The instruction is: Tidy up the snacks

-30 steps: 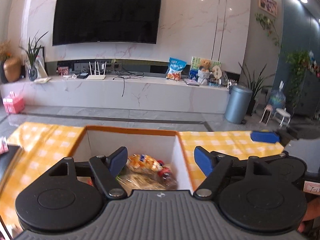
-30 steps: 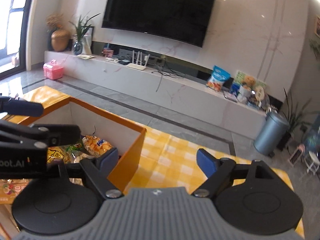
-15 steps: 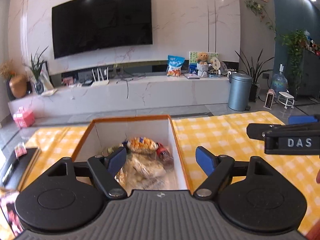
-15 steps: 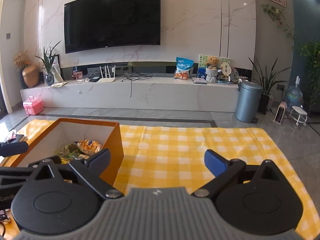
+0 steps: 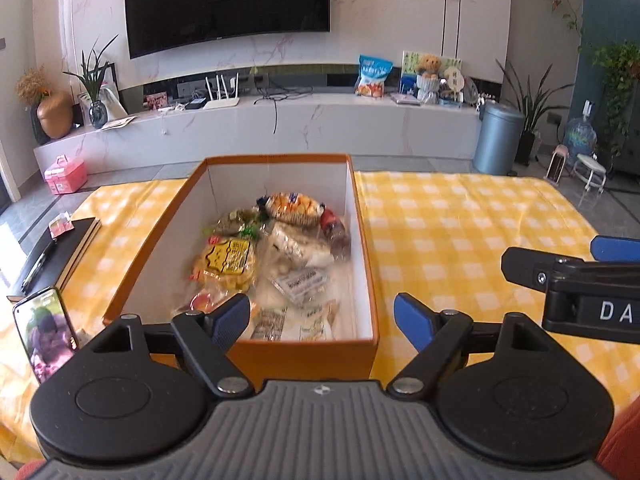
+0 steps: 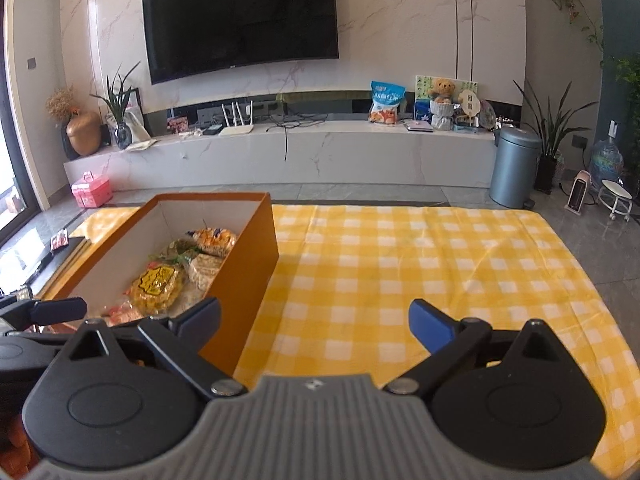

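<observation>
The left tool hangs above the near end of an orange box, its blue-padded fingers spread wide apart with nothing between them. The box stands open on a bench covered by a yellow checked cloth, and the snacks lie piled inside it on the white floor of the box: a yellow crinkled packet at about 9 o'clock within the box, an orange and blue wrapped pack toward 12 o'clock against the far wall, a clear bag of pale pieces near the middle, and small flat sachets toward 6 o'clock (their printing is too blurred to read). The right tool is held over the bare cloth just beside the box's long right wall, fingers likewise wide apart and gripping nothing; in the left wrist view its black arm and one blue pad enter at 3 o'clock. From the right wrist view the box sits at 9 to 10 o'clock, with the yellow packet showing over its rim. A phone with a lit screen lies at 8 o'clock in the left view, and a dark notebook lies beyond it at 9 o'clock, both on the cloth to the left of the box.
</observation>
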`<state>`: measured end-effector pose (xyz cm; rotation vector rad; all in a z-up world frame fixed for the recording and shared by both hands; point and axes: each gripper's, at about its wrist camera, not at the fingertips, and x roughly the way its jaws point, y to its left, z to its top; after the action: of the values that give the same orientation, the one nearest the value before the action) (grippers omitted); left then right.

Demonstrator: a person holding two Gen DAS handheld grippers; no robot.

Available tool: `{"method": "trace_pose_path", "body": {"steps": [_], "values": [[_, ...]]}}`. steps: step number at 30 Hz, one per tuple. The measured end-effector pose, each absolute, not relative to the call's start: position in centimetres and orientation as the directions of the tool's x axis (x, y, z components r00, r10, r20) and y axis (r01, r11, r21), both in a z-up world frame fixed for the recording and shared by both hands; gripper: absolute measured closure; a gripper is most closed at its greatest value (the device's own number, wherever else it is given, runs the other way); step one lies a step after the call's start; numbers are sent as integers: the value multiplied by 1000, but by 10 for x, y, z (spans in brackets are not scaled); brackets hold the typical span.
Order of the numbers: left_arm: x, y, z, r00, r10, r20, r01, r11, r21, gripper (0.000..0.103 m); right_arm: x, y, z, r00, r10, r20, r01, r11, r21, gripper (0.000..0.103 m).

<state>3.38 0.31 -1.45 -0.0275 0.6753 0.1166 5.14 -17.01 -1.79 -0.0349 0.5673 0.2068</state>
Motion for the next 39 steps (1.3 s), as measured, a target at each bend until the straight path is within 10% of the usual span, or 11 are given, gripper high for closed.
{"method": "trace_pose_path", "body": {"steps": [39], "values": [[24,11,-17,753,111,-649,-137,991,12,7,39,-166,-27,784,148,-603,-196,981,-14,5]]}}
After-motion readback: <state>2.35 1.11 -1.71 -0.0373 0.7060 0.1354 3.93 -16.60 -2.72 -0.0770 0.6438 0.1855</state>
